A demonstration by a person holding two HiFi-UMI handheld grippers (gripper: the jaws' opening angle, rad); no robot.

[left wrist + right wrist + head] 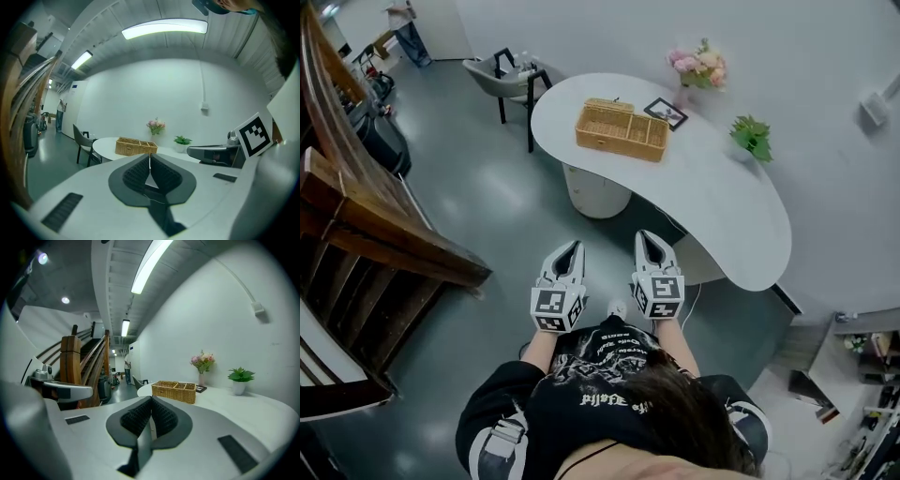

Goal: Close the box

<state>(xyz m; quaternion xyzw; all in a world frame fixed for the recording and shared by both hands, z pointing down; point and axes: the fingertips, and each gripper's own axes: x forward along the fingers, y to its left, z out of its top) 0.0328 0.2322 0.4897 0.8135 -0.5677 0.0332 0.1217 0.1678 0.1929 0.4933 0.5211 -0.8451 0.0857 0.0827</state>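
Observation:
A wicker box (622, 129) stands open on the white curved table (741, 216), its lid hinged back on the far-left side. It also shows far off as the wicker box (136, 146) in the left gripper view and the wicker box (177, 391) in the right gripper view. My left gripper (571, 249) and right gripper (648, 240) are held side by side over the floor, well short of the table. Both are shut with nothing between their jaws, tips pointing toward the box; the same shows at the left gripper (150, 156) and the right gripper (151, 399).
On the table stand a vase of pink flowers (699, 67), a framed picture (666, 113) and a small green plant (752, 137). A grey chair (499, 77) sits at the table's far left. A wooden staircase (356, 216) runs along the left. A person (408, 28) stands far off.

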